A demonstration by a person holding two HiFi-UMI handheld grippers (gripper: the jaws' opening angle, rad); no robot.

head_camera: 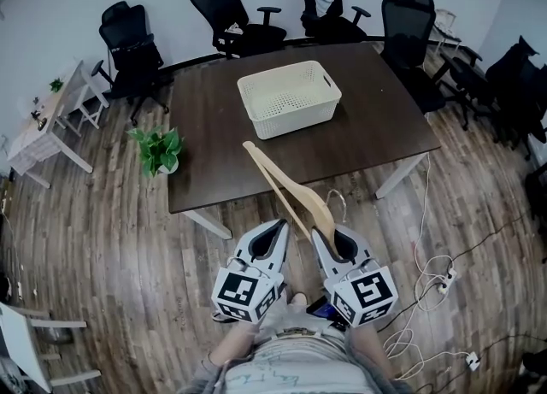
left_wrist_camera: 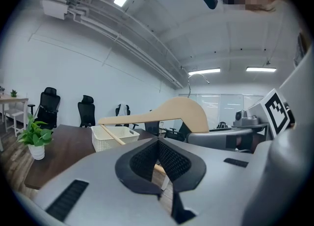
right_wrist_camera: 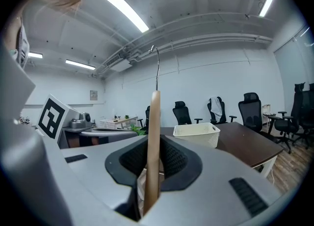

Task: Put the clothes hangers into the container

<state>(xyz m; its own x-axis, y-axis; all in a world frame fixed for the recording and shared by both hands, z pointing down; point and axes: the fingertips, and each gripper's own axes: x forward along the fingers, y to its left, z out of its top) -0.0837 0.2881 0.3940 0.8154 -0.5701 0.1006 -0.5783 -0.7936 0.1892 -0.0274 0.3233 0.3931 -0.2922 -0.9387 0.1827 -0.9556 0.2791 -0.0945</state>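
My right gripper [head_camera: 328,237] has its jaws clenched on the wooden hanger [head_camera: 286,189], pinching the flat wood close to its middle, by the wire hook [right_wrist_camera: 156,61]. One long arm sticks out ahead and to the left, toward the tabletop [head_camera: 214,127]. My left gripper [head_camera: 276,228] rides just beside it, jaws pressed together on nothing. The white container [head_camera: 289,97] sits well ahead of me on the tabletop, so the hanger is not yet anywhere near it.

What worries me most is that long arm. I hold thin, smooth wood at one spot only, so any jolt could make it pivot between my pads and droop. A drooping tip may catch the tabletop's edge or hit the container's wall and shove that light basket away.

The hanger also looks long against the container's opening. If it goes in flat, it may bridge the rim instead of dropping inside. The hook could snag in the perforated wall. My left gripper is close enough that a careless swing could knock the wood askew.
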